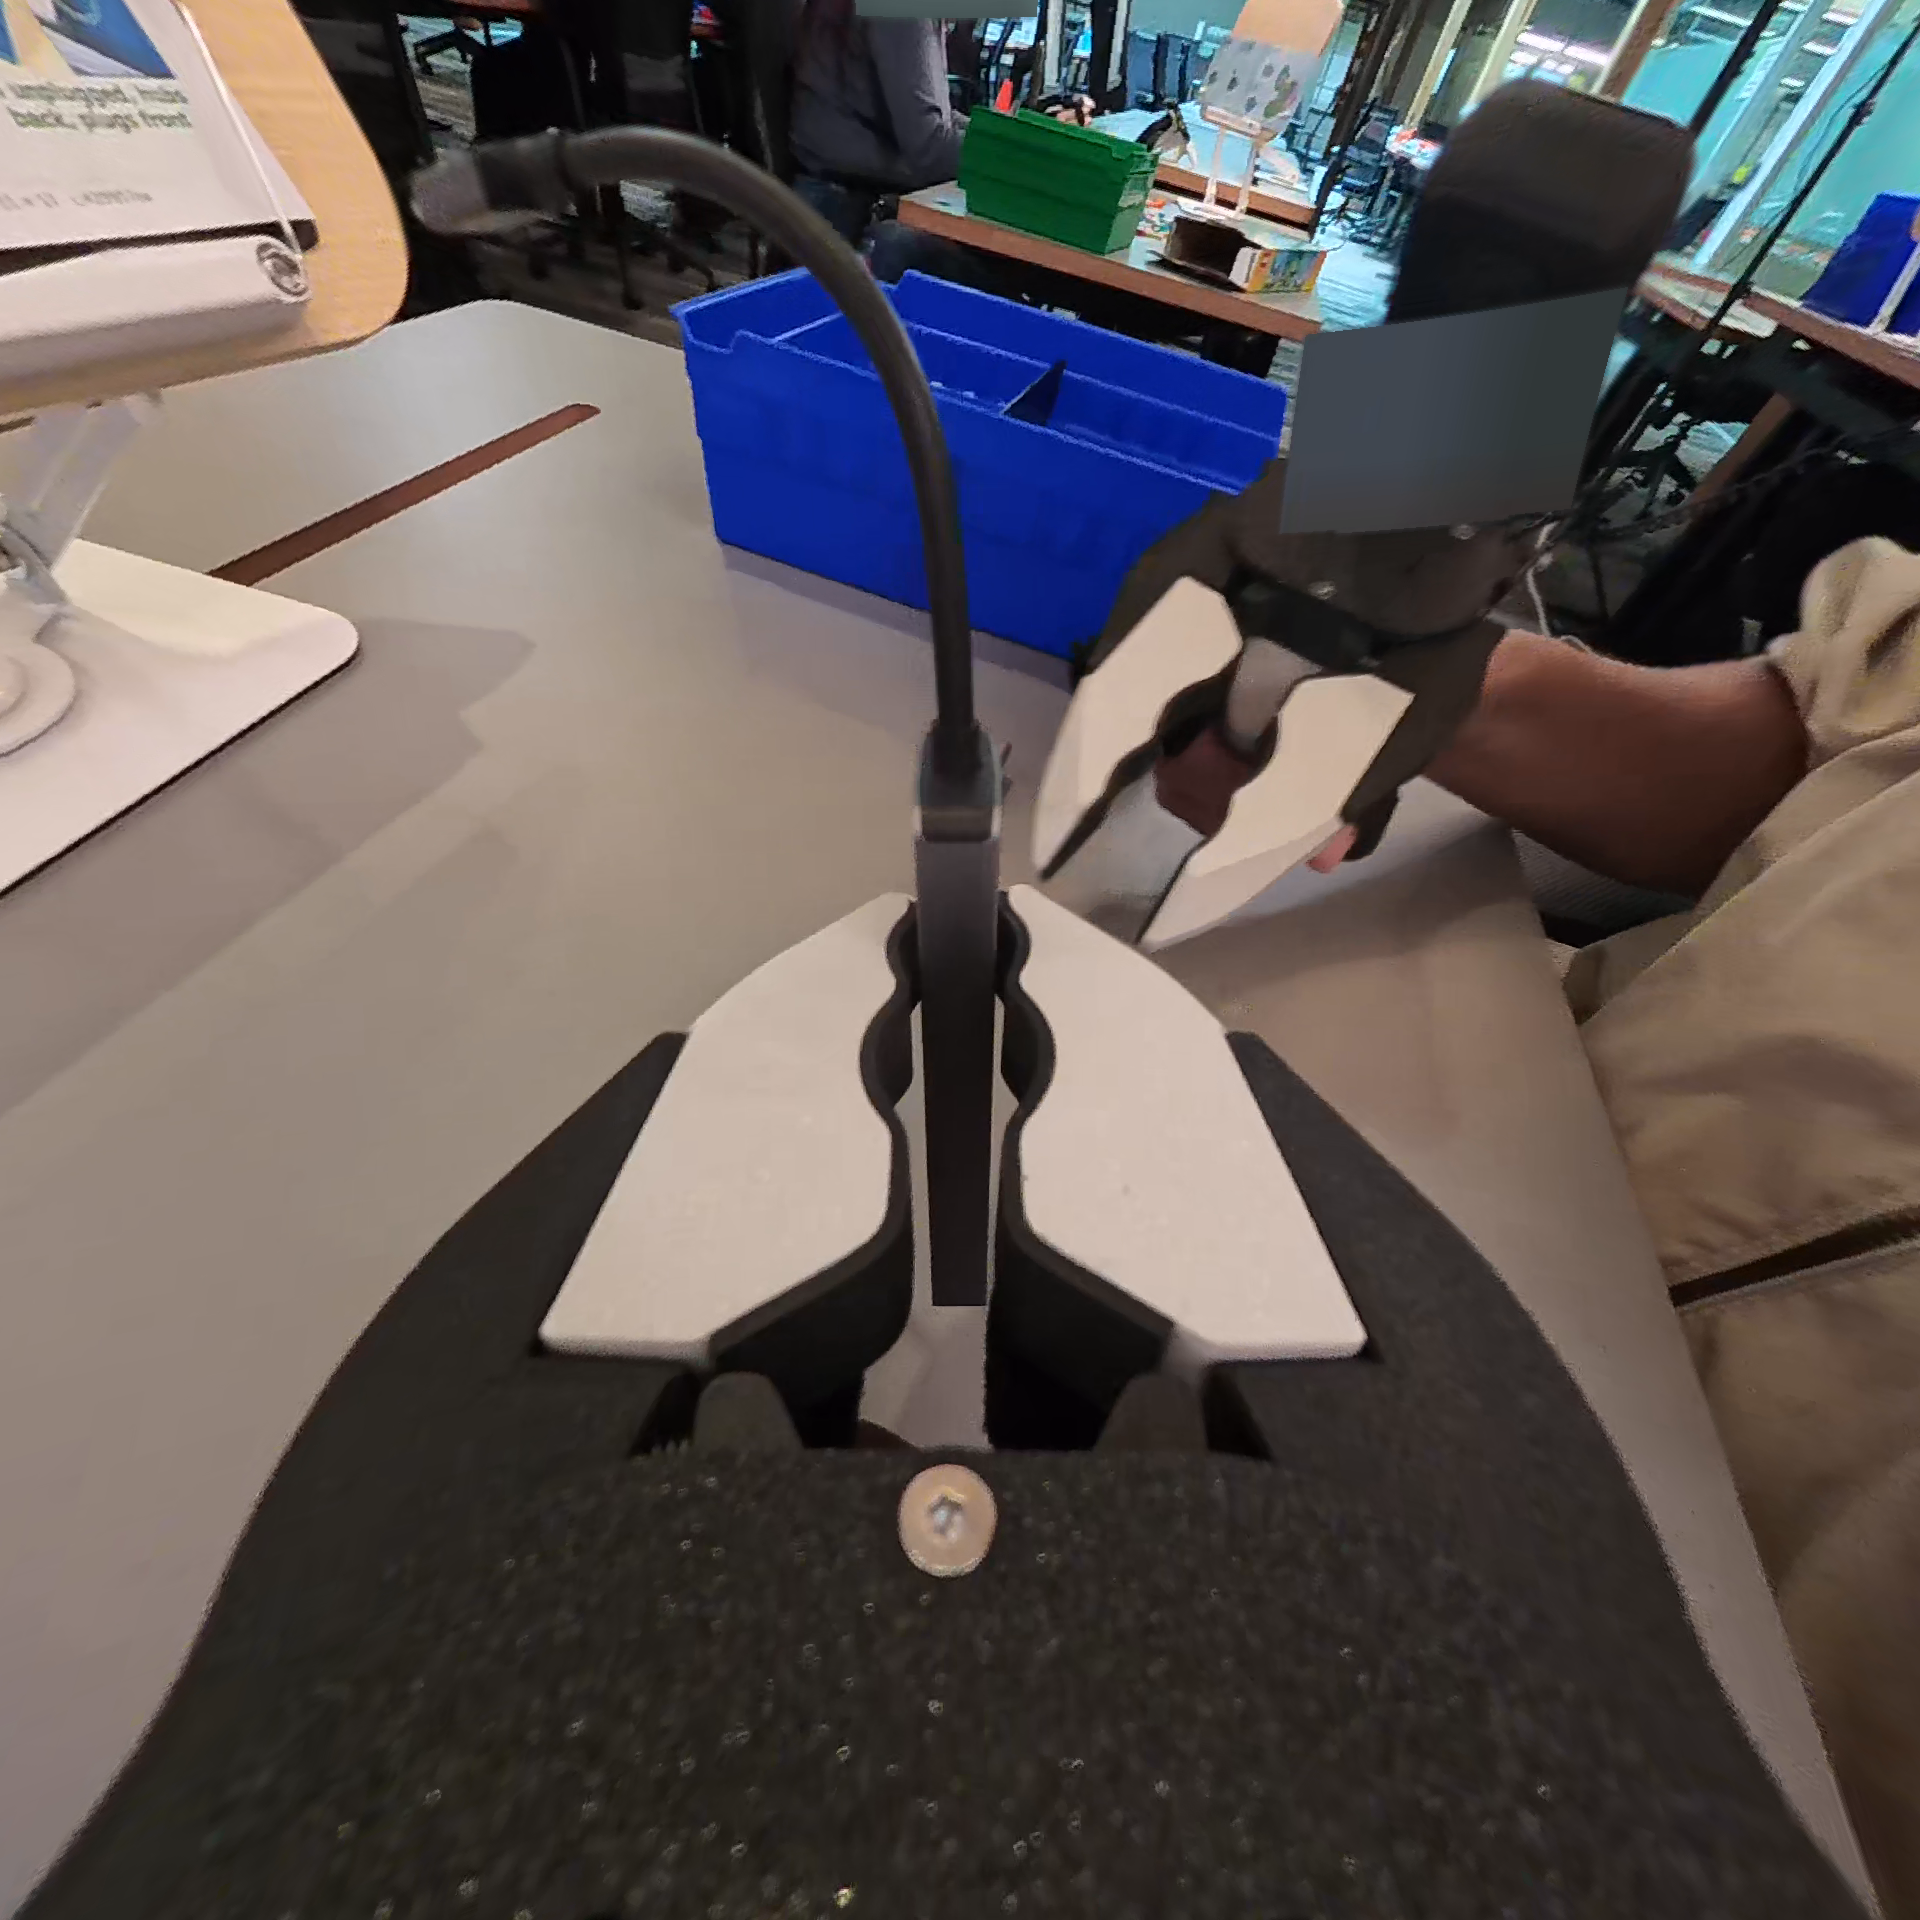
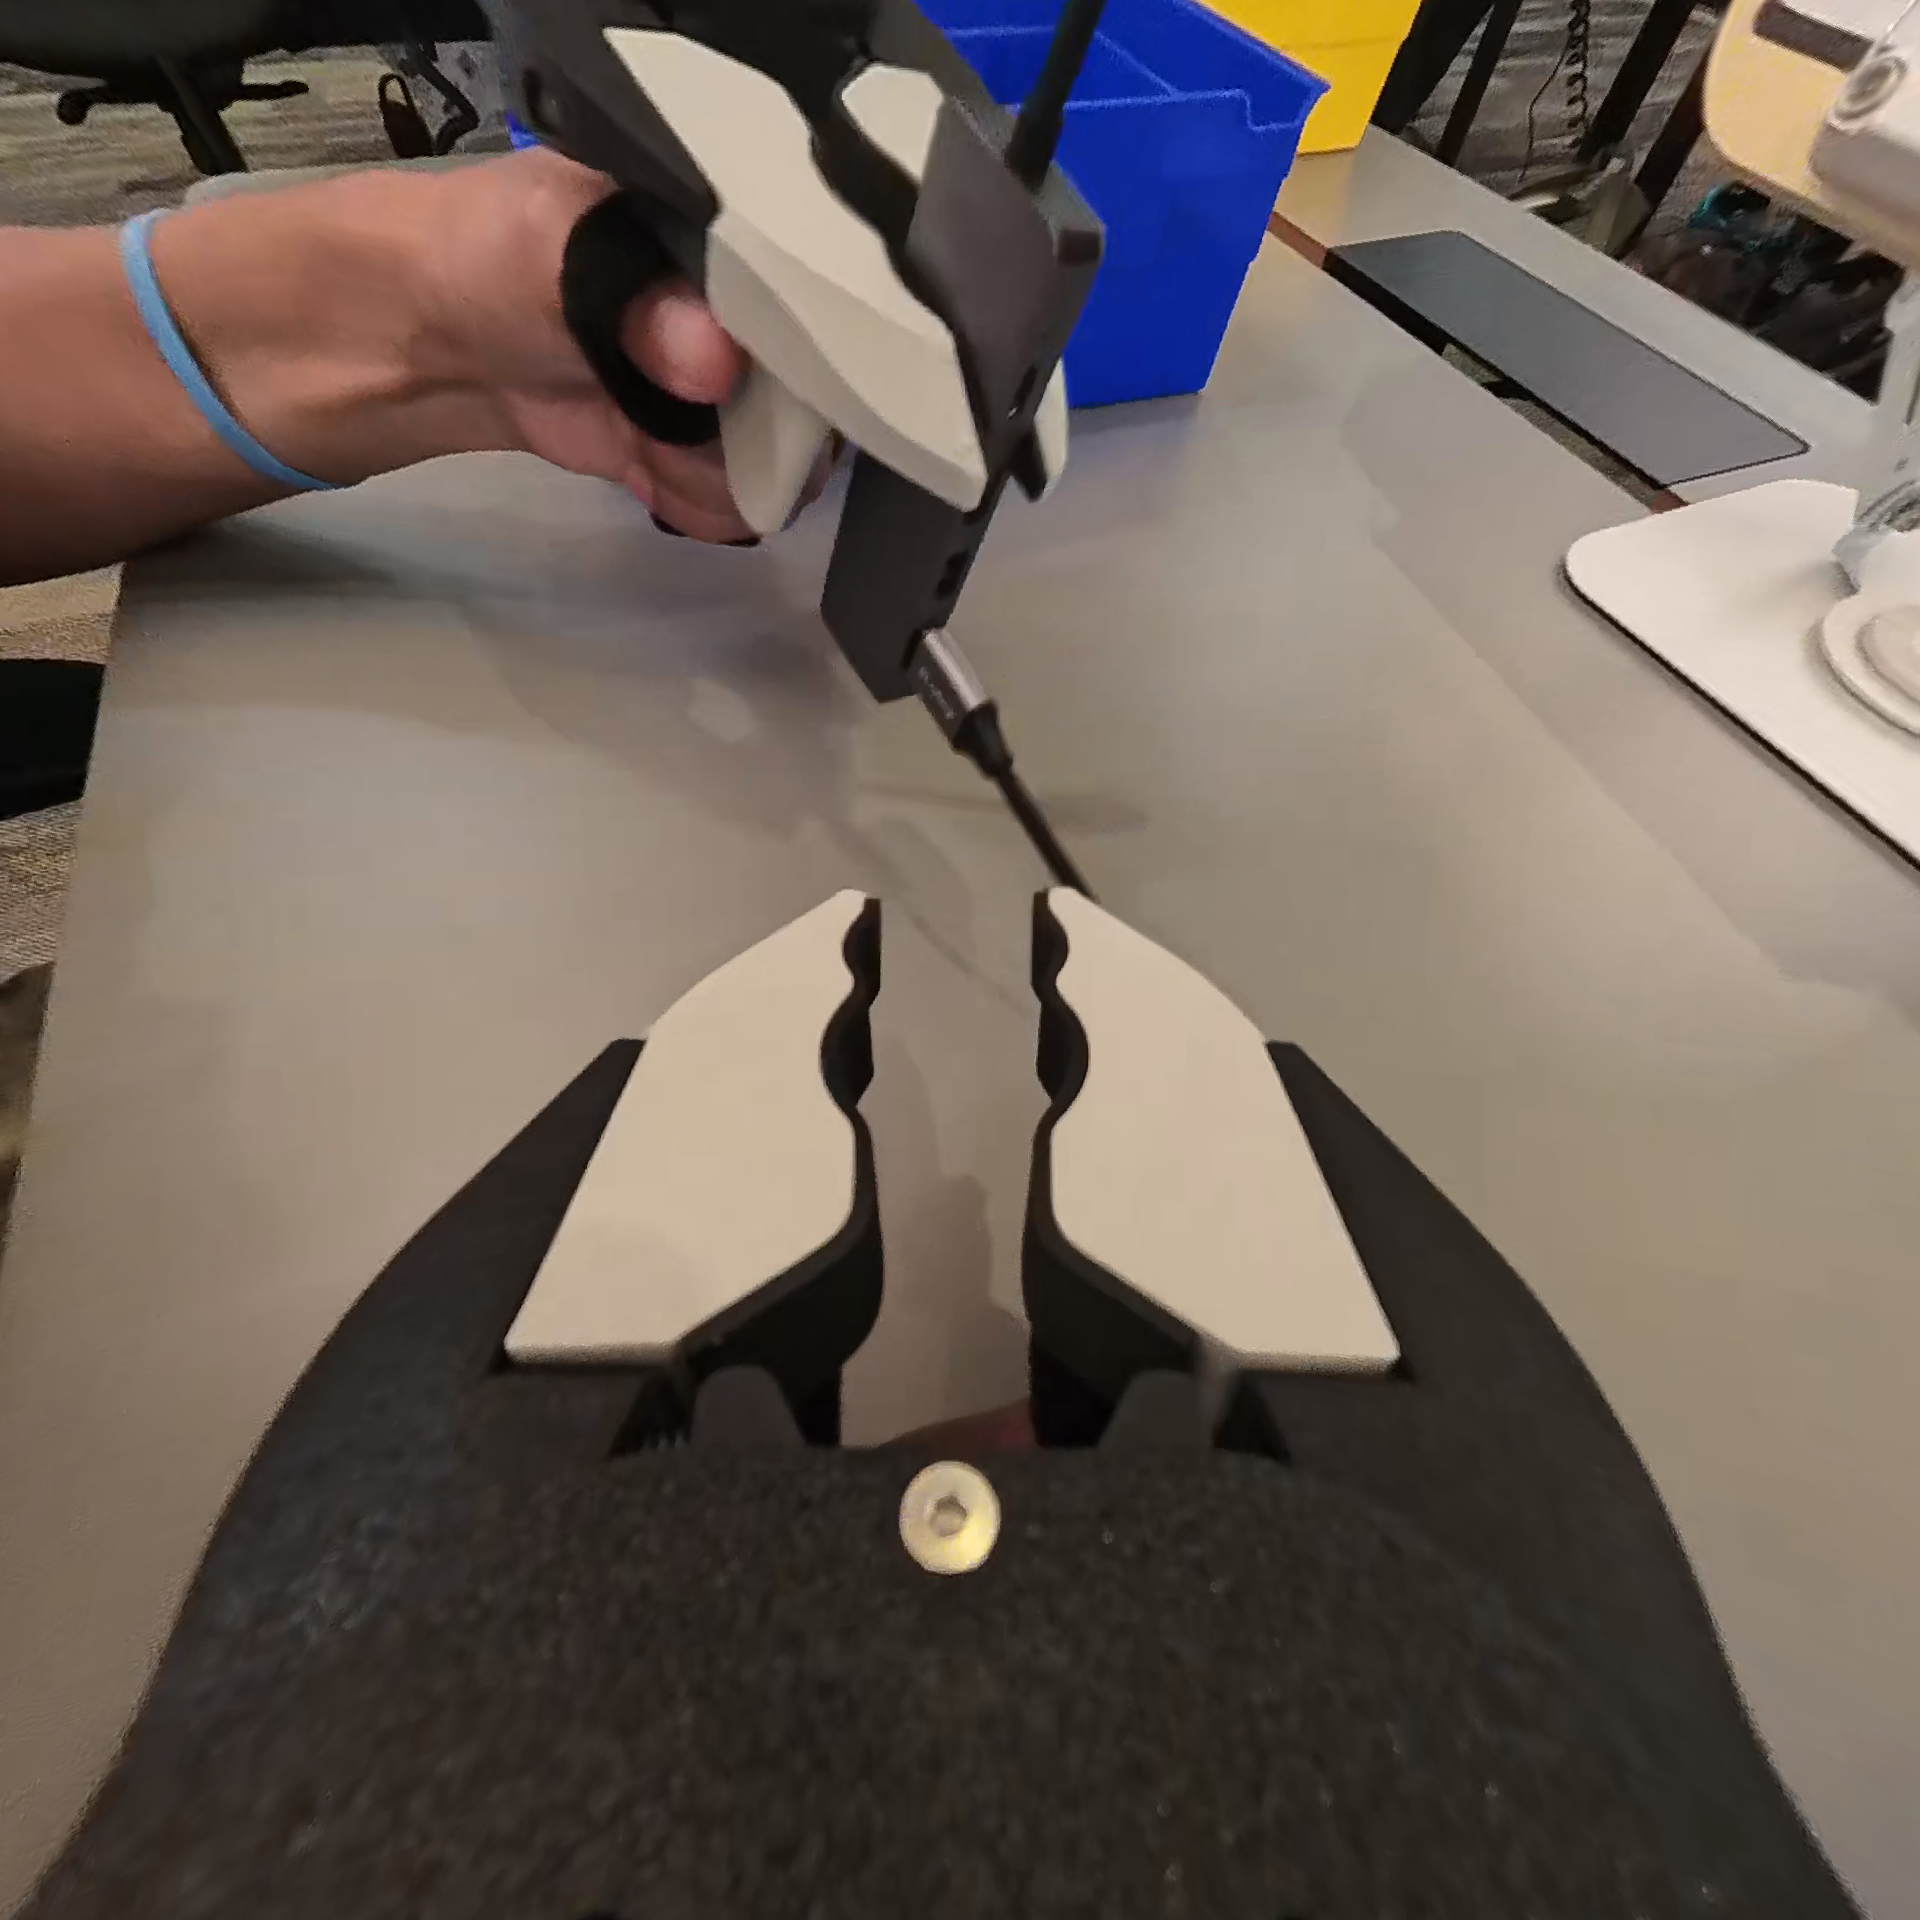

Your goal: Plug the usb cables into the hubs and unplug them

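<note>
Grey tabletop [image 1: 499, 790] fills most of both views, with a busy workshop blurred behind it in the upper part of the left wrist view. One blue bin [image 1: 977, 447] stands at upper centre there, and one white stand base [image 2: 1745, 644] sits at the right edge of the right wrist view. Two grippers show. The left gripper [image 1: 956, 935] at lower centre is clenched on one dark slim hub [image 1: 956, 1091], held edge-on between its fingers and lifted off the table. The right gripper [image 2: 956, 904] at lower centre has its jaws released, with only bare table between them. Two cables show: the hub's own thick black lead [image 1: 914, 416] arches up to the upper left, and one thin USB cable [image 2: 1023, 800] is plugged by its silver connector [image 2: 951, 691] into the hub's lower end, running down to just beside the right fingertip [image 2: 1060, 914].
</note>
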The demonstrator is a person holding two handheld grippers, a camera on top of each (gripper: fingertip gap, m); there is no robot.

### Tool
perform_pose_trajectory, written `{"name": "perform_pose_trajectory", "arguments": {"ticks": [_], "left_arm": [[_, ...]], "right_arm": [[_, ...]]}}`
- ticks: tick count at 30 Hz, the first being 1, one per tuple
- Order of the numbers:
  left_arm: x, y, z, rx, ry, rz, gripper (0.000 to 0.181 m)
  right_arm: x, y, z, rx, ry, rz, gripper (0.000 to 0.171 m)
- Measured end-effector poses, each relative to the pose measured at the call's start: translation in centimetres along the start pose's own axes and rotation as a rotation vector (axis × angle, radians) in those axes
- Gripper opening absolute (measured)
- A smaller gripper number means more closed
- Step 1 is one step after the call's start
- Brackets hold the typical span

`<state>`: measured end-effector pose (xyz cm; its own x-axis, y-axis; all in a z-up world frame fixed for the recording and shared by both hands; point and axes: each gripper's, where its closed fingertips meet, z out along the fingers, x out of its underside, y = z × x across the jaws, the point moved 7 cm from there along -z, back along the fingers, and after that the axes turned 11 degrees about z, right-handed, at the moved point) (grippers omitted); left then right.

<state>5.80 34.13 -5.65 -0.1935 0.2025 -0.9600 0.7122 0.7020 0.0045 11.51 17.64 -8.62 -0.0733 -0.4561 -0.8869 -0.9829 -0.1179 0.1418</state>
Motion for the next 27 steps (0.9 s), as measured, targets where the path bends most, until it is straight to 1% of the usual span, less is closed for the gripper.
{"name": "perform_pose_trajectory", "arguments": {"ticks": [3,6,7,8,9,12,14,15,16,17,18,22,26,27], "left_arm": [[-0.4,-0.3,0.2,0.035,-0.021,-0.016,0.012],[-1.1,-0.5,0.5,0.064,-0.058,-0.045,0.011],[-1.3,-0.5,0.5,0.076,-0.069,-0.052,0.011],[-1.4,-0.5,0.6,0.074,-0.075,-0.054,0.012],[-1.5,-0.4,0.6,0.073,-0.079,-0.05,0.012],[-1.6,-0.5,0.7,0.076,-0.08,-0.04,0.013],[-1.7,-0.6,0.7,0.019,-0.077,0.018,0.02],[-1.8,-0.6,0.7,-0.023,-0.07,0.056,0.027],[-2.0,-0.5,0.5,-0.074,-0.069,0.089,0.039],[-2.1,-0.6,0.2,-0.109,-0.072,0.111,0.046],[-2.3,-0.7,0.0,-0.136,-0.067,0.128,0.049],[-2.6,-1.2,-0.8,-0.285,-0.03,0.271,0.05],[-2.2,-1.8,-0.3,-0.441,0.086,0.468,0.051],[-2.1,-1.9,0.0,-0.454,0.102,0.505,0.051]], "right_arm": [[-1.2,-0.6,1.9,-0.027,-0.002,-0.002,0.032],[-1.7,-0.9,4.0,-0.099,0.038,0.037,0.033],[-1.8,-0.8,4.5,-0.121,0.046,0.044,0.031],[-1.9,-0.6,4.8,-0.146,0.048,0.048,0.025],[-1.9,-0.4,5.0,-0.18,0.047,0.052,0.013],[-1.9,0.0,4.8,-0.196,0.042,0.074,0.011],[-1.7,0.1,4.5,-0.197,0.043,0.123,0.008],[-1.7,0.0,4.3,-0.201,0.042,0.165,0.008],[-1.7,-0.1,4.0,-0.209,0.031,0.207,0.008],[-1.7,-0.3,3.6,-0.223,0.016,0.248,0.008],[-1.7,-0.5,3.2,-0.234,0.005,0.295,0.008],[-2.0,-1.4,1.6,-0.263,-0.073,0.55,0.008],[-1.9,-1.7,0.6,-0.279,-0.178,0.839,0.008],[-1.7,-1.5,0.6,-0.283,-0.196,0.892,0.008]]}}
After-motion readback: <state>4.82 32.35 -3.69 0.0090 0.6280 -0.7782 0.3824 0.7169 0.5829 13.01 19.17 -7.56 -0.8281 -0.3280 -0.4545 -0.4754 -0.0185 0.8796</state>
